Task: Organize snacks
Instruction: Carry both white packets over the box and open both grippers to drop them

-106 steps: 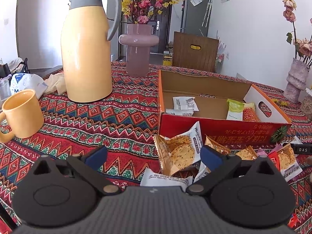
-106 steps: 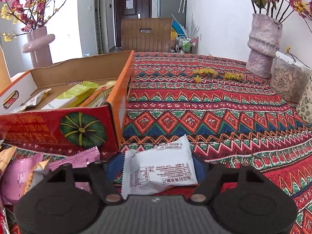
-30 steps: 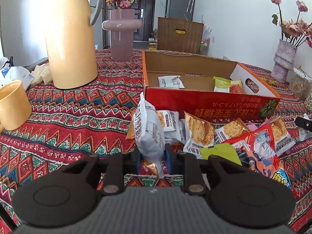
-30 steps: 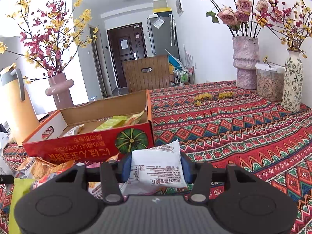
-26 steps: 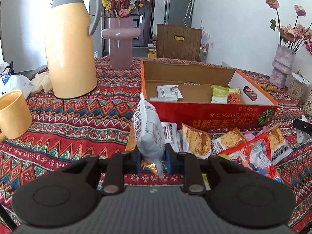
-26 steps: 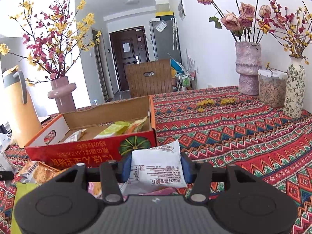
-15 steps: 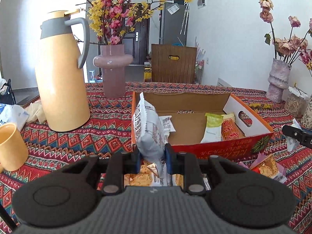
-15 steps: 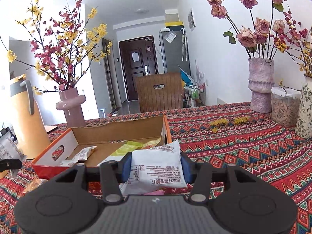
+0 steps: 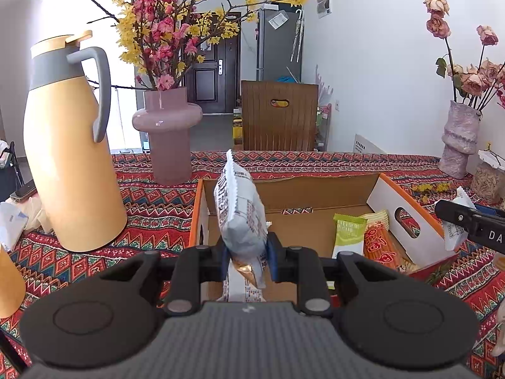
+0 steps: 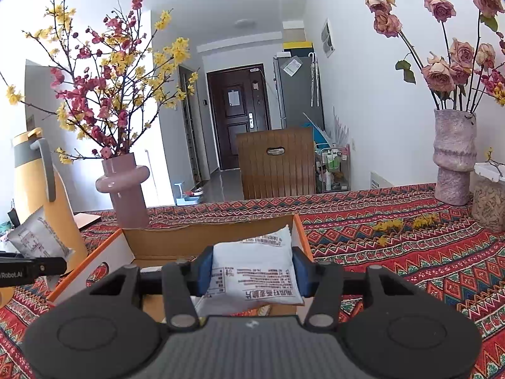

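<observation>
My left gripper (image 9: 246, 260) is shut on a grey-white snack packet (image 9: 238, 218), held upright on edge above the left end of the open orange cardboard box (image 9: 407, 195). My right gripper (image 10: 251, 273) is shut on a flat white snack packet (image 10: 255, 271), held above the right end of the same box (image 10: 107, 252). Inside the box lie a green packet (image 9: 348, 233) and an orange packet (image 9: 380, 246). The right gripper's finger and its packet show at the right edge of the left wrist view (image 9: 473, 218). The left one shows at the left edge of the right wrist view (image 10: 31, 267).
A tall yellow thermos jug (image 9: 69, 151) and a pink vase of blossoms (image 9: 167, 132) stand left of the box on the patterned tablecloth (image 9: 151, 221). A yellow mug (image 9: 9, 281) is at far left. A textured vase with roses (image 10: 453, 161) and a jar (image 10: 489, 199) stand at right.
Both grippers have risen and moved forward with their packets, from over the loose snack pile in front of the box to over the box itself. Both stayed shut.
</observation>
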The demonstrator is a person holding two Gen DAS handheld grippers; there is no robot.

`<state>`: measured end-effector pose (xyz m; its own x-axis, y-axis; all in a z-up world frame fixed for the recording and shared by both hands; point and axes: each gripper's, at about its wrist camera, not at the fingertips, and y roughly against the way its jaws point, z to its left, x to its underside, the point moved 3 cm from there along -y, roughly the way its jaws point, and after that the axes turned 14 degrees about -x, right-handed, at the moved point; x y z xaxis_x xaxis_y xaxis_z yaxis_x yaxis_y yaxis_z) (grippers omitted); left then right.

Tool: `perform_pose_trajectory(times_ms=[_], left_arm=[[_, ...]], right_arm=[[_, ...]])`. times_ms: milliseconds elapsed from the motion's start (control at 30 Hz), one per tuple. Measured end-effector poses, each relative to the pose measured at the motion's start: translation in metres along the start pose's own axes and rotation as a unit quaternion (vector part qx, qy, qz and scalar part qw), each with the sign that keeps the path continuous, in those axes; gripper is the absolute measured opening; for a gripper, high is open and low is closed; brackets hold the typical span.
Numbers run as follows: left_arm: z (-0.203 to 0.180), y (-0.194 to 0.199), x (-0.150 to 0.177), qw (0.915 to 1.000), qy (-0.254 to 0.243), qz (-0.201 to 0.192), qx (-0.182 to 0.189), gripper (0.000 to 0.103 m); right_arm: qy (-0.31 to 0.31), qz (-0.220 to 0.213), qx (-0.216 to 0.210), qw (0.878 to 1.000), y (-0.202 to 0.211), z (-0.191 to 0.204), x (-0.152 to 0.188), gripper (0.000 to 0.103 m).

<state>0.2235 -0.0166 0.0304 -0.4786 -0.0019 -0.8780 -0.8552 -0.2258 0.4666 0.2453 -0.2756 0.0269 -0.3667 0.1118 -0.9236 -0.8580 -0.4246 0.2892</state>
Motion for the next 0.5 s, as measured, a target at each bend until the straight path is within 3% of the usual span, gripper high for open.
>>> perform_pose_trajectory(times_ms=[500], left_arm=[[-0.011,-0.052,0.020,0.9997,0.001,0.025,-0.008,0.024]], right_arm=[[-0.011,0.023,0.004,1.000,-0.034,-0.009,0.019,0.050]])
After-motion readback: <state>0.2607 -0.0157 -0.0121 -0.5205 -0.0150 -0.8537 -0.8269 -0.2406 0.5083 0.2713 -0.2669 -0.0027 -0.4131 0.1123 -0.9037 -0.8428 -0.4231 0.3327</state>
